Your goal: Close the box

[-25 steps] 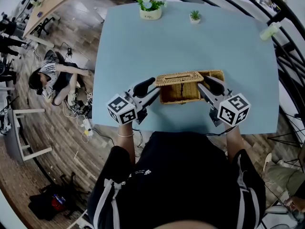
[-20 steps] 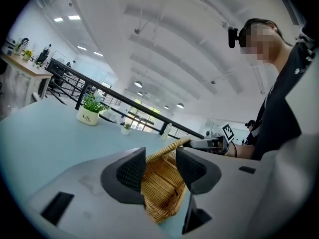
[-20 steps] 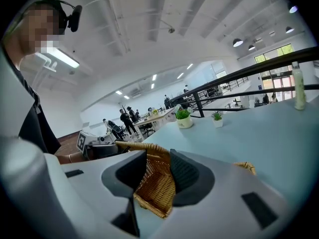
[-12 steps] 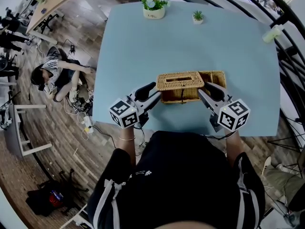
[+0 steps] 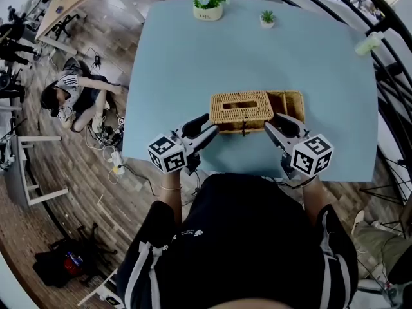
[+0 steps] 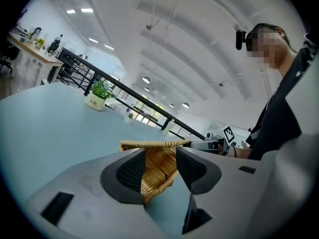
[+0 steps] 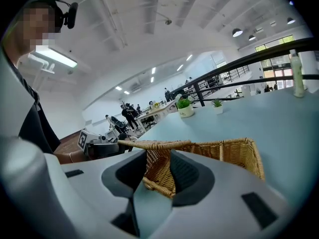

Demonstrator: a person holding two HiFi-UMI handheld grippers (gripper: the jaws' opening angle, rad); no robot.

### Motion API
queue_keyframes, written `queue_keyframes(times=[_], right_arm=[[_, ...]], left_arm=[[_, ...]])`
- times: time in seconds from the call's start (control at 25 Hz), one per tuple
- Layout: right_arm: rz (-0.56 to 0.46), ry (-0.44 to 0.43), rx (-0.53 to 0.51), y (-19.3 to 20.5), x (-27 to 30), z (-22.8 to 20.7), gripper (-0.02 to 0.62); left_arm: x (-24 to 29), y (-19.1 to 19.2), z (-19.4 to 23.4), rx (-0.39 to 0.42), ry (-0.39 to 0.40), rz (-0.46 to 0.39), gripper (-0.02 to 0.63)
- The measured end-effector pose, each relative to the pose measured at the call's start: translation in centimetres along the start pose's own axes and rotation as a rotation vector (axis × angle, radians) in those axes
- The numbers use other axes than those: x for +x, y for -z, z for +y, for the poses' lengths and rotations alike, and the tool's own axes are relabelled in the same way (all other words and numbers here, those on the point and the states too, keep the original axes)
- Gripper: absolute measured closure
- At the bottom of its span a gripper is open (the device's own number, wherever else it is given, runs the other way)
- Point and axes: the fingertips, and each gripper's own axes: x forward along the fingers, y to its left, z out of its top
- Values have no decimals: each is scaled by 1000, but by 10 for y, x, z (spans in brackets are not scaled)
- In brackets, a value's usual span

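Pale blue surface [image 5: 193, 56] fills most of the head view. Wicker box [image 5: 248, 127] stands on it near my edge, a little right of centre. Woven lid [image 5: 225, 112], with a dark slot in it, lies level over the box's left and larger part; the narrow right compartment [image 5: 288, 102] is uncovered, its rim bare. Cannot tell whether the lid is fully seated. My left tongs [image 5: 212, 122] point at the box's near left corner, jaws apart, gripping nothing; through their gap in the left gripper view I see the box corner with the lid edge above it. My right tongs [image 5: 273, 121] sit at the near right side, where the lid ends, jaws likewise apart and empty; the right gripper view shows wicker wall just beyond them. Far edge of the surface: flowering pot plant [image 5: 207, 5], smaller green pot plant [image 5: 266, 19] to its right. Pale bottle [image 5: 364, 44] at the right edge, well apart from the box.
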Motion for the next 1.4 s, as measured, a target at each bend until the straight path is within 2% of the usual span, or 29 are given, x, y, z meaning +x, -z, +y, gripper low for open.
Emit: queue_keyframes(times=[0.72,1.12,1.4], right_arm=[[54,27,24,29,1,-1,451],[82,46,28,45,-3,1,446],[75,42,31,44,-1,2,446]], left_arm=[[0,36,6,-50,-52,75,434],[-7,48,3,-92,-60,71,434],[-10,48,1,-89,-69,65,434]])
